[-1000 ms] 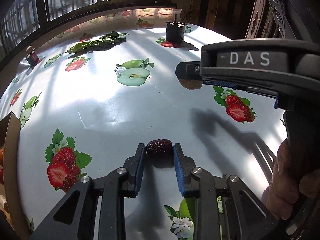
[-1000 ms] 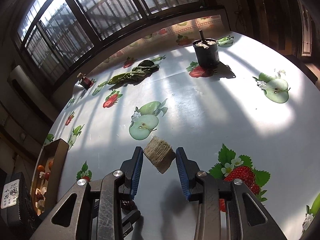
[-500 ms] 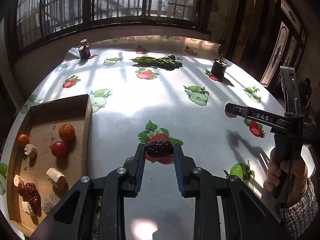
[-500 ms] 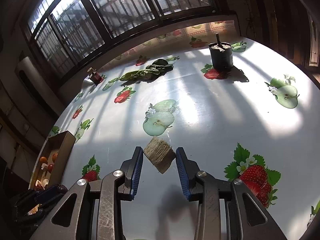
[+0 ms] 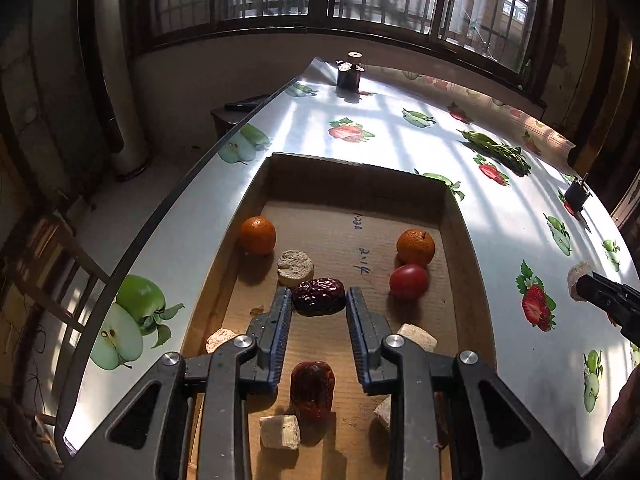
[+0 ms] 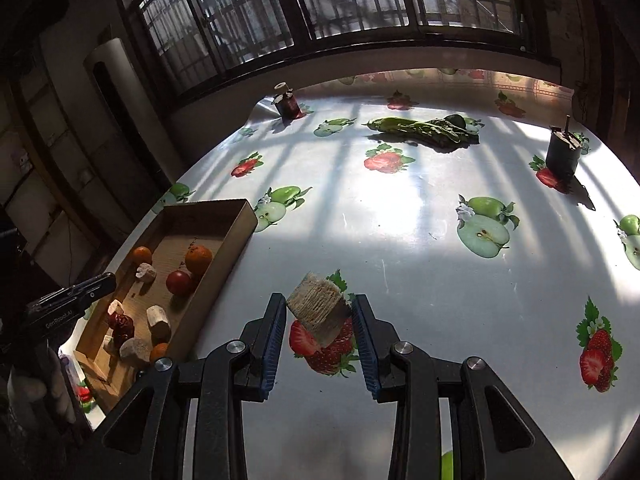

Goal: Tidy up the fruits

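Note:
My left gripper is shut on a dark red date and holds it above the cardboard tray. The tray holds two oranges, a red tomato, another date and several beige chunks. My right gripper is shut on a beige fibrous chunk above the table, to the right of the tray. The left gripper also shows in the right wrist view, over the tray.
The table wears a white cloth with printed fruits. A bunch of green leaves, a dark pot and a small dark jar stand at the far side. The table's left edge runs beside the tray.
My left gripper has carried the date leftward from the open table to above the tray. My right gripper, still holding the chunk, has moved left toward the tray.

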